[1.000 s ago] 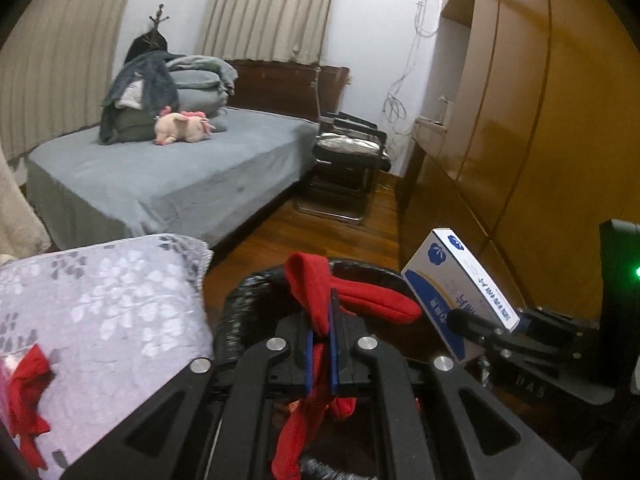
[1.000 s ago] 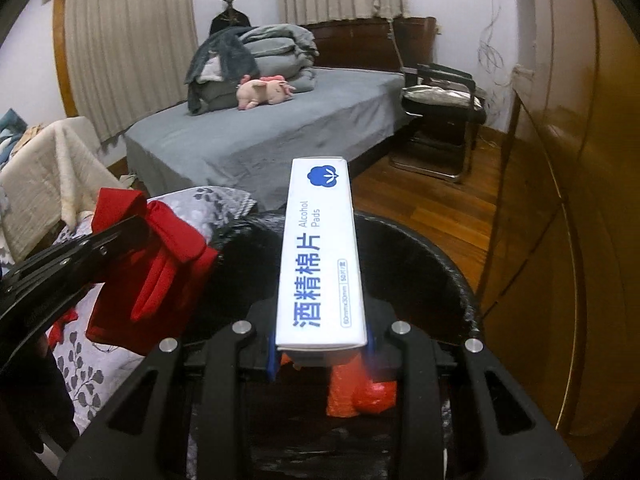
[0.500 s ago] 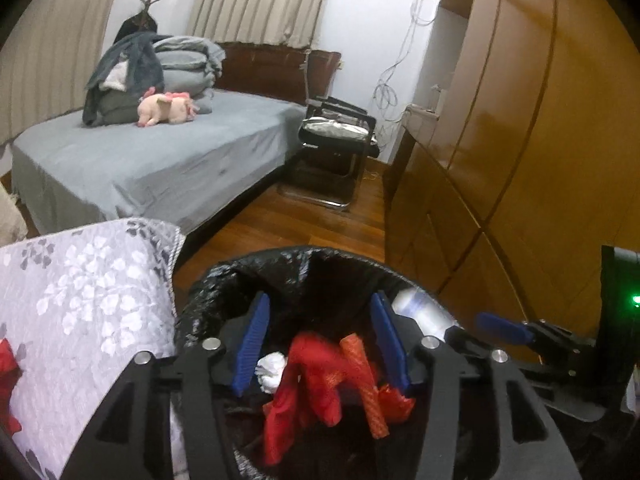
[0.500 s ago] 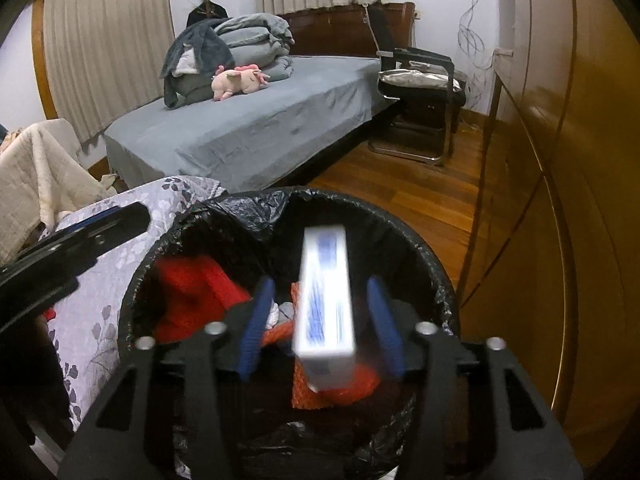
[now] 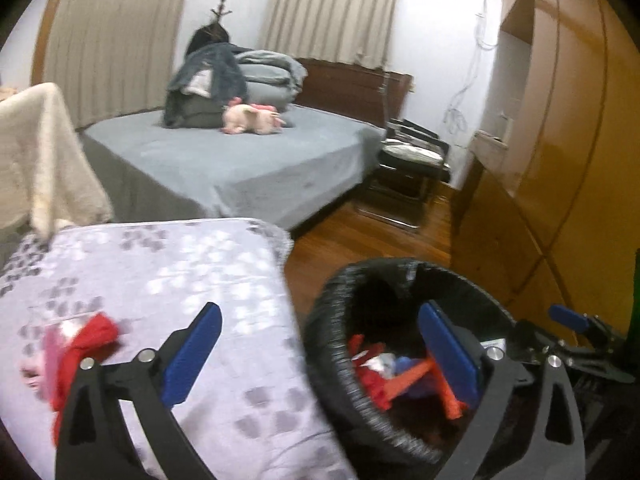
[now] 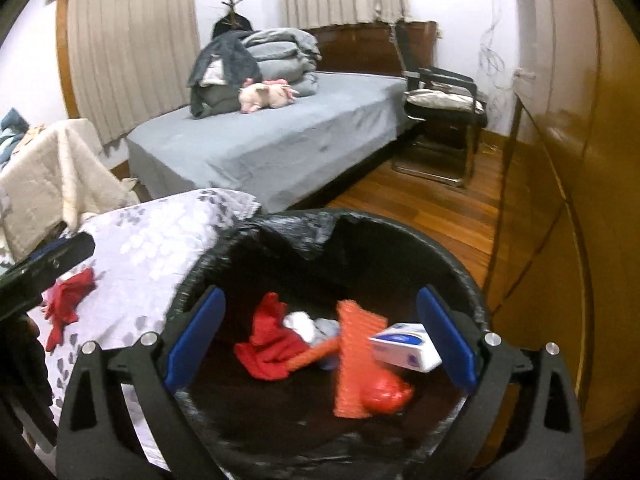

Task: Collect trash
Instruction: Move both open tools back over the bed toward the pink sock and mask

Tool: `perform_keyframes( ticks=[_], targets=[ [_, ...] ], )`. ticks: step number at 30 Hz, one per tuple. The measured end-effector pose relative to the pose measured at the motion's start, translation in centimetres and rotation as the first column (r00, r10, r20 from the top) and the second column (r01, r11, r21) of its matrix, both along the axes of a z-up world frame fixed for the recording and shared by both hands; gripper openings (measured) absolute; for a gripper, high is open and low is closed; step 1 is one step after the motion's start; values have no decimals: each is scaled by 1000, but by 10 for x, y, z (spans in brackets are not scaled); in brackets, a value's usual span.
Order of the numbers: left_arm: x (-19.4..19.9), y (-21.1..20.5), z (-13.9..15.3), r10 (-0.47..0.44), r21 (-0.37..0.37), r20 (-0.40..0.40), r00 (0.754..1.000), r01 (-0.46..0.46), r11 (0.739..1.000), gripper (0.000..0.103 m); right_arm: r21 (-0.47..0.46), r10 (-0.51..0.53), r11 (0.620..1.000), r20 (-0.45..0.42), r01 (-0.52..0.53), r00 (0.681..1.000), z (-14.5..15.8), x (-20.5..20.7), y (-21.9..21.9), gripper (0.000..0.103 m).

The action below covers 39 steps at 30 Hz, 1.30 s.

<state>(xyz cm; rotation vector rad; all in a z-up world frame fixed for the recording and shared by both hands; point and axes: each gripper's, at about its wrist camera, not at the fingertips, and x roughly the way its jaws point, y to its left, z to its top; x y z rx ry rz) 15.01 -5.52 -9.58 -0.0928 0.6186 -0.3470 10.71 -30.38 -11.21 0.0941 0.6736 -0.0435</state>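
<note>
The left gripper (image 5: pixel 320 344) hung with its jaws spread wide and nothing between them, straddling the edge where the floral-covered surface (image 5: pixel 160 280) met the black-lined trash bin (image 5: pixel 320 344). The right gripper (image 6: pixel 320 336) was likewise spread and empty, directly above the bin's mouth (image 6: pixel 400 228).

Inside the bin lay a red cloth (image 6: pixel 268 344) at about nine o'clock, a white wad (image 6: pixel 304 324) near the centre, an orange ridged sheet (image 6: pixel 354 360) over a red lump (image 6: pixel 386 396) toward five o'clock, and the white-and-blue box (image 6: pixel 404 346) at three o'clock.

Another red cloth (image 5: pixel 86 344) rested on the floral cover at nine o'clock of the left view, beside something pink (image 5: pixel 34 372), too blurred to name.

At twelve o'clock stood the grey bed (image 6: pixel 280 140) with folded bedding (image 6: pixel 280 56) and a pink plush toy (image 6: pixel 266 96). A black chair (image 6: pixel 444 108) stood at one o'clock, and wooden wardrobe doors (image 6: pixel 560 160) filled three o'clock, close against the bin. A cream blanket (image 5: pixel 36 160) hung at ten o'clock.
</note>
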Motion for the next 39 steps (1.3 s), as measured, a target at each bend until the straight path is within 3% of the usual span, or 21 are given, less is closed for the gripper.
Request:
perform_keyframes(
  ticks=[8,15,21,31,39],
  targets=[
    [-21,70,0,148,43,23,989,-149,988,97,-13,155,988,17,-155,988,9,15,69,95],
    [-39,136,-7,284,86,52,957,-288,954,97,-36,297,954,26,-296,954,9,27,138,95],
    [-46,183,-20,377,110,42,925,-380,919,95,-34,358,934,19,-357,934,1,38,184,95],
    [-44,237,-46,467,146,20,884,-464,873,90,-36,412,910,-13,-413,911,-22,57,236,95],
    [-21,265,-72,487,144,-47,872,-476,867,82,-41,433,900,-40,-434,901,-38,70,262,95]
  ],
)
